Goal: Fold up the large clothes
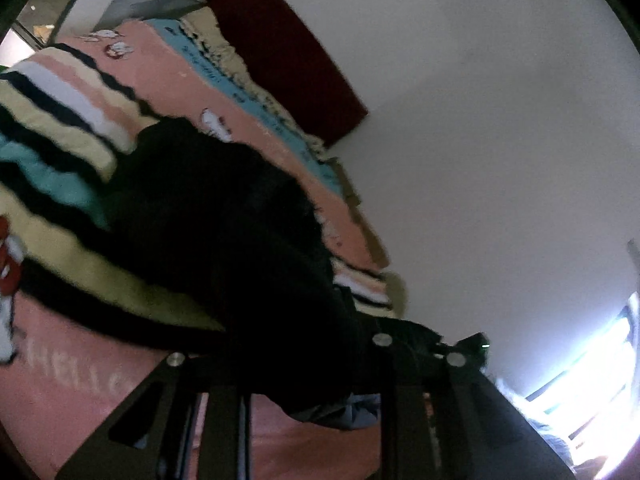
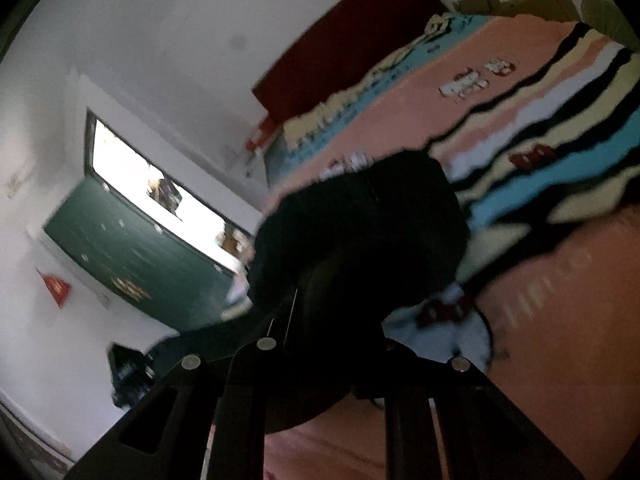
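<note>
A: While both frames are blurred, what's the left gripper [image 1: 320, 364] doing?
B: Fingers nearly closed, pinching the black garment [image 1: 224, 216]; cloth drapes from the fingers out over the bed [image 1: 80, 380].
A: Right gripper [image 2: 324, 364]?
B: Same, fingers almost together, clamped on the black garment [image 2: 360, 232], which bunches up right ahead of the fingers.
A: Beyond the fingers?
B: Striped blanket [image 1: 60, 120] under the far part of the garment, dark red headboard [image 1: 288, 52] past that, against the white wall [image 1: 480, 120].

Bed [image 1: 168, 92] – striped pink blanket [image 2: 520, 120], black garment [image 1: 224, 208] on it
</note>
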